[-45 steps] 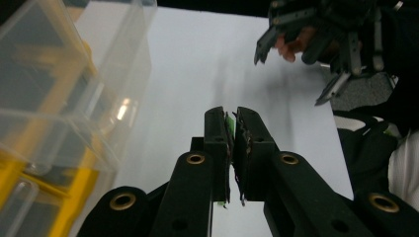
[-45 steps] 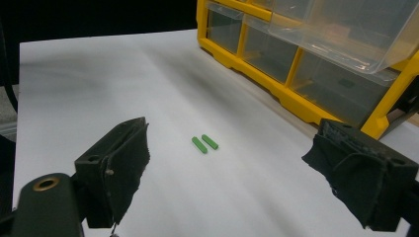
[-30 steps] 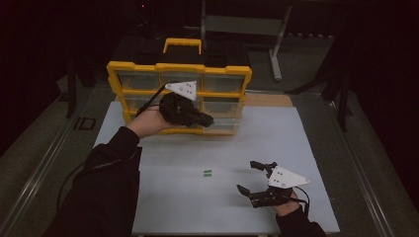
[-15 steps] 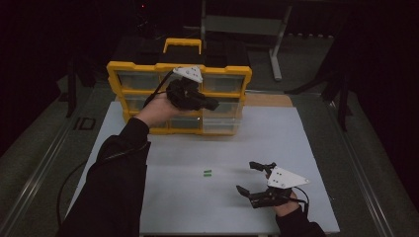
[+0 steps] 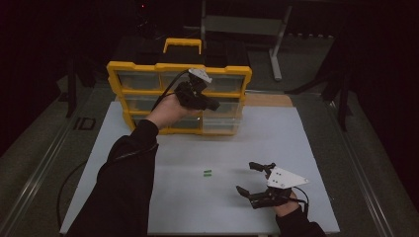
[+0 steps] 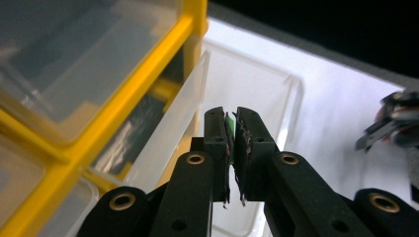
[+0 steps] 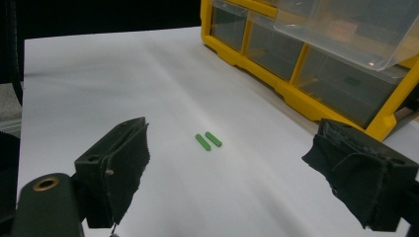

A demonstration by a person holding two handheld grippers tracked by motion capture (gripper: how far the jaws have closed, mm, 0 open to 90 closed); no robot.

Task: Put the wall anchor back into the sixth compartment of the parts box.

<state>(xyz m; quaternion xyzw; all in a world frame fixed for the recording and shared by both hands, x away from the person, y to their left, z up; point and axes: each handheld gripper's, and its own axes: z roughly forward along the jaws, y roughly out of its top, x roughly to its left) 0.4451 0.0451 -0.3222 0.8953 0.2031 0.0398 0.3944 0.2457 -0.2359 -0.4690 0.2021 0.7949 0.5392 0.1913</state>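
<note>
Green piece [image 6: 230, 124], a thin flat sliver, sits clamped between the two black jaws of the left gripper [image 6: 230, 123], near their tips; only its upper edge shows in the left gripper view, as a narrow bright-green strip in the slit between the pads [image 6: 216, 143], which are drawn nearly together on it. Left gripper [image 5: 210, 103] is held in the air in front of the yellow organiser [image 5: 123, 69], over a clear drawer [image 6: 276, 89] pulled out from the right-hand column; the piece lies above the open drawer, not touching its walls. Organiser frame [image 6: 118, 103] is yellow with translucent drawer fronts, and stands at the far edge of the white mat [image 5: 326, 143]. Two more green bars [image 5: 207, 173] lie side by side, parallel and just apart, on the mat's middle; in the right gripper view these bars [image 7: 208, 140] appear short, rounded at the ends, and well ahead of the jaws. Right gripper [image 5: 251, 178] rests low over the near right part of the mat, jaws spread wide and holding nothing, with the bars to its left, well apart from the fingertips [image 7: 129, 148].
</note>
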